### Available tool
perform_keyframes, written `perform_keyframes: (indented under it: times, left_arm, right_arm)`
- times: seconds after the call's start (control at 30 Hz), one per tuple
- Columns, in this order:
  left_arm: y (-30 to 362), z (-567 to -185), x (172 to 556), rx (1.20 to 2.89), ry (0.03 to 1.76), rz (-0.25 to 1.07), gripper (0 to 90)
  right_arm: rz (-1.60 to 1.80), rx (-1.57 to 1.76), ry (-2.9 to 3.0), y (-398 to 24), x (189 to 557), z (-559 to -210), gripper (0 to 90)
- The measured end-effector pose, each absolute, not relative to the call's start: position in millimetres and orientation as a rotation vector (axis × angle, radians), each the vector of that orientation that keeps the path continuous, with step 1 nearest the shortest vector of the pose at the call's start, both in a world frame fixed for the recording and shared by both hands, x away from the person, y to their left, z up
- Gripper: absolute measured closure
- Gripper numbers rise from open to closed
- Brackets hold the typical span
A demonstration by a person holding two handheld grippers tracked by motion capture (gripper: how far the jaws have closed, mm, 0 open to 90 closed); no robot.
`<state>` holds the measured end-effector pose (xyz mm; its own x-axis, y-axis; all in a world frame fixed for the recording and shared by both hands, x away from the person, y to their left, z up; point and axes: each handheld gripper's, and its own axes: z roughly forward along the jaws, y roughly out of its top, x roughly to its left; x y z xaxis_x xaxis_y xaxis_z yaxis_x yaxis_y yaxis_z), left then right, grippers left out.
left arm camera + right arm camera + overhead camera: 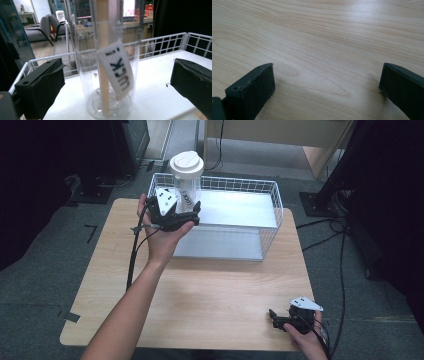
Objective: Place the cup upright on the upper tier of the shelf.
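A tall clear plastic cup (pixel 186 182) with a white lid stands upright at the near left corner of a white wire basket (pixel 270 195). In the left gripper view the cup (pixel 110 75) carries a white label with black letters and rests on the basket's white floor (pixel 160 92). My left gripper (pixel 182 215) is open, its jaws wide on either side of the cup and apart from it (pixel 117 87). My right gripper (pixel 276 319) rests low over the wooden table (pixel 215 285) near the front right edge, open, with bare wood between its jaws (pixel 327 87).
The wire basket has low mesh walls (pixel 162 45) around its white floor. Cables (pixel 340 250) trail on the floor to the right of the table. Dark equipment stands (pixel 100 185) sit behind the table's left side.
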<state>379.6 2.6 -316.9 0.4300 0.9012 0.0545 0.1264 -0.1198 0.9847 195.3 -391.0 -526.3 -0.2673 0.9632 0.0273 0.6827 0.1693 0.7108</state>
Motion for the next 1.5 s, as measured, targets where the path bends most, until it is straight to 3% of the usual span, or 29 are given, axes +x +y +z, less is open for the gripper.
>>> perform_keyframes:
  times: [0.87, 1.5]
  left_arm:
    - [38.6, -361.5, 318.1, 1.606, 0.894, 0.843, 0.0]
    - [99.6, -420.4, 287.6, 1.653, 1.014, 0.824, 0.0]
  right_arm:
    - [0.868, 1.552, 2.020, -391.1, 195.3, -526.4, 0.0]
    - [0.867, 1.553, 2.019, -390.9, 195.4, -526.4, 0.0]
